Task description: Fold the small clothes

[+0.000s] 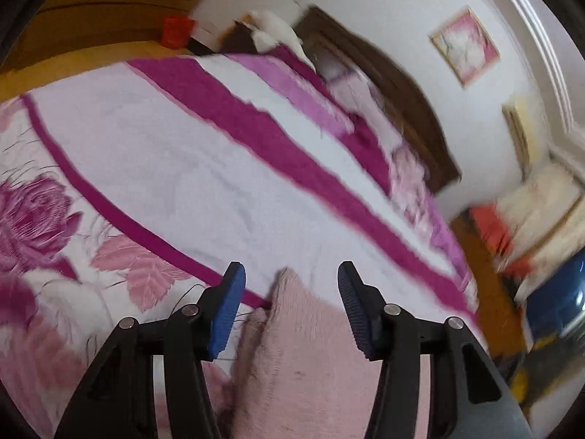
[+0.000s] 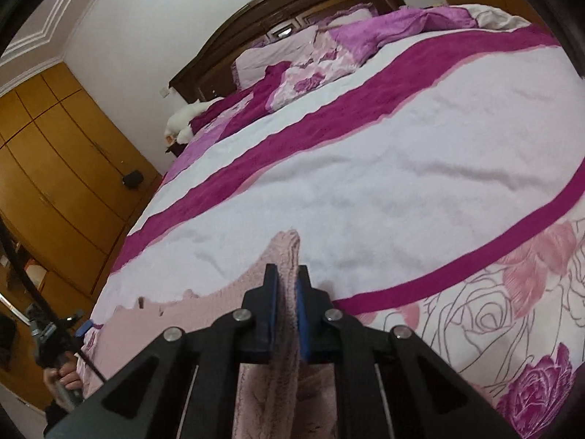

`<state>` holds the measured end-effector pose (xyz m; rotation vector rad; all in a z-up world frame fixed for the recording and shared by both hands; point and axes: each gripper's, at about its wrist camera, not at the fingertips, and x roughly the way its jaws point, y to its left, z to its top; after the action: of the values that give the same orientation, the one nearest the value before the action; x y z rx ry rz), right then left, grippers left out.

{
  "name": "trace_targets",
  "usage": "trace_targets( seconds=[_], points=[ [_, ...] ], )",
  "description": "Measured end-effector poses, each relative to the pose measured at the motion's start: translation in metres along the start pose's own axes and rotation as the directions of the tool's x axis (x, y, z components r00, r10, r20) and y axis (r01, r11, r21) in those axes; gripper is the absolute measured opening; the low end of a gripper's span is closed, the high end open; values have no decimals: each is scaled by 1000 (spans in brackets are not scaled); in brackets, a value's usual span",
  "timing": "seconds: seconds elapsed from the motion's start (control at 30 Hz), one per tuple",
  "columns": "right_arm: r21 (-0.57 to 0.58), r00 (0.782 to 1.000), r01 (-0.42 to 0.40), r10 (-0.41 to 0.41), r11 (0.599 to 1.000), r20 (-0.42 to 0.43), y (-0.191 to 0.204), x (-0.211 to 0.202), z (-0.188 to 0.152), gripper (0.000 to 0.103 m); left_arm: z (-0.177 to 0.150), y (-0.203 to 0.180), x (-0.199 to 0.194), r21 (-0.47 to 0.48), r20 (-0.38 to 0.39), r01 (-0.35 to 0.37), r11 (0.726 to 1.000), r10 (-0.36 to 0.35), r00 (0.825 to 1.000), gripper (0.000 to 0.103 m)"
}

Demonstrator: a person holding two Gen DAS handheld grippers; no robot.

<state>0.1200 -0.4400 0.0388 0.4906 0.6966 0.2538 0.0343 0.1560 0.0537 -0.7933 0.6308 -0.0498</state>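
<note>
A small pink fuzzy garment (image 2: 285, 247) lies on the white and magenta bedspread (image 2: 365, 183). My right gripper (image 2: 287, 270) is shut on a bunched fold of it, and a peak of cloth sticks out past the blue pads. The rest trails left over the bed's near edge. In the left wrist view the same pink garment (image 1: 303, 347) rises as a corner between the fingers of my left gripper (image 1: 290, 269). Those jaws stand well apart, and the blue pads (image 1: 226, 311) do not press the cloth. The bedspread (image 1: 164, 164) stretches beyond.
Pillows (image 2: 292, 58) and a dark wooden headboard (image 2: 292, 3) are at the far end of the bed. A wooden wardrobe (image 2: 55, 168) stands left of it. A person's hand (image 2: 64, 376) grips a handle at the lower left. Cluttered floor and furniture (image 1: 530, 256) lie right of the bed.
</note>
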Motion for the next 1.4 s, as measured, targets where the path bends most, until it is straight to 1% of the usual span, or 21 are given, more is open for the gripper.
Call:
trace_targets(
  seconds=[0.07, 0.13, 0.2, 0.23, 0.3, 0.37, 0.43, 0.5, 0.53, 0.6, 0.63, 0.73, 0.83, 0.9, 0.97, 1.03, 1.13, 1.2, 1.27, 1.33, 1.4],
  points=[
    [31, 1000, 5, -5, 1000, 24, -6, -2, 2, 9, 1, -4, -14, -16, 20, 26, 1000, -26, 999, 29],
    [75, 999, -3, 0, 997, 45, -17, -5, 5, 9, -2, -11, -13, 24, -10, 40, 999, -40, 999, 29],
    [83, 1000, -2, 2, 997, 9, -20, 4, 2, 10, -7, -17, 7, 92, -86, -19, 996, 27, 996, 29],
    [78, 998, 31, -27, 996, -51, -20, 17, -2, 10, -11, -16, 17, 114, -122, -64, 991, 78, 990, 29],
    [62, 987, 107, -99, 992, -128, -20, 36, -10, 14, -21, -4, 33, 99, -210, -147, 984, 165, 964, 28],
    [37, 978, 150, -143, 988, -154, -17, 45, -16, 17, -28, -3, 34, 65, -243, -158, 985, 169, 955, 26],
    [22, 979, 157, -152, 987, -137, -11, 40, -18, 25, -35, -17, 24, 83, -222, -136, 987, 151, 963, 26],
    [-2, 978, 174, -173, 985, -120, -2, 31, -21, 44, -50, -43, 8, 171, -163, -120, 978, 148, 975, 26],
    [-26, 974, 194, -196, 981, -113, 3, 27, -24, 47, -58, -51, 2, 199, -147, -121, 972, 152, 977, 26],
    [-123, 943, 299, -313, 946, -114, 20, 18, -32, 52, -79, -64, -9, 262, -121, -134, 956, 170, 978, 26],
    [-172, 928, 334, -356, 927, -112, 29, 12, -38, 52, -90, -67, -12, 293, -113, -146, 945, 186, 976, 26],
    [-259, 907, 375, -410, 890, -94, 53, -9, -50, 53, -117, -66, -20, 363, -82, -241, 900, 289, 954, 26],
    [-303, 879, 445, -476, 843, -33, 65, -36, -61, 60, -135, -54, -32, 367, -72, -275, 889, 321, 944, 26],
    [-300, 880, 447, -475, 843, -23, 68, -53, -69, 63, -142, -45, -46, 320, -57, -254, 913, 286, 957, 26],
    [-283, 889, 433, -457, 856, -24, 68, -71, -81, 64, -150, -29, -67, 207, -13, -179, 962, 185, 983, 26],
    [-236, 905, 410, -426, 881, -17, 67, -85, -97, 65, -165, -13, -86, 83, 50, -49, 995, 45, 998, 26],
    [-186, 919, 389, -395, 902, 1, 70, -88, -122, 64, -188, 6, -97, -86, 23, 64, 994, -63, 998, 26],
    [-134, 920, 391, -384, 911, 71, 77, -94, -144, 64, -207, 17, -99, -184, -23, 104, 977, -110, 994, 26],
    [-19, 929, 347, -341, 938, 144, 76, -104, -166, 65, -227, 18, -102, -171, -75, 62, 983, -75, 994, 26],
    [85, 913, 339, -349, 937, 211, 76, -117, -194, 65, -233, 7, -111, -61, -84, 24, 998, -29, 996, 26],
    [65, 908, 379, -385, 923, 168, 84, -116, -207, 65, -235, -7, -118, 70, -90, -10, 997, 17, 996, 27]
  ],
)
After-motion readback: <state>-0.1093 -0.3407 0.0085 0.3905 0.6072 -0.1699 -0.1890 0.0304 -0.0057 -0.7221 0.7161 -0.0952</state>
